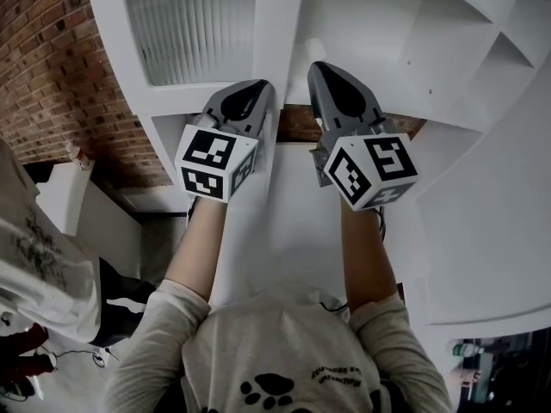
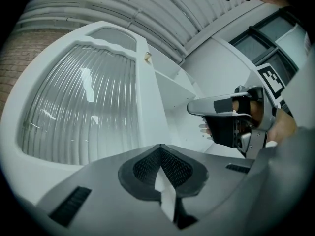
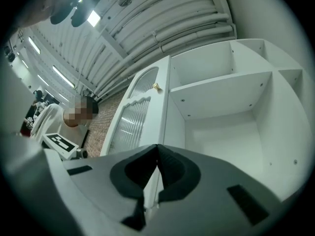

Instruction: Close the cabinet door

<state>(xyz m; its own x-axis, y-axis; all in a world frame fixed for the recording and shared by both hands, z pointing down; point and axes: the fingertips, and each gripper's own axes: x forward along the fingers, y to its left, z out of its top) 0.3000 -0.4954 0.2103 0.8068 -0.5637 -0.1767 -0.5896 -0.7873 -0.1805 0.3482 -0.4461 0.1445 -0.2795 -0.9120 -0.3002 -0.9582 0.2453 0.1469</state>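
1. Room: brick wall (image 1: 52, 67) beside a white cabinet (image 3: 221, 132).
2. Left gripper (image 2: 160, 147), right gripper (image 3: 156, 146): jaws of both together, tips raised at the door's edge.
3. Cabinet door (image 2: 78, 107): ribbed glass, standing open, left of the shelves (image 3: 221, 85).
4. Risk: closed tips may skid off the smooth paint; a hard shove may slam and rattle the glass.

A white-framed cabinet door (image 1: 194, 33) with a ribbed glass panel stands open, filling the upper left of the head view, its right-hand edge running down toward mid-frame. A small brass knob (image 3: 157, 87) sits high on that edge, near the right gripper view's centre.
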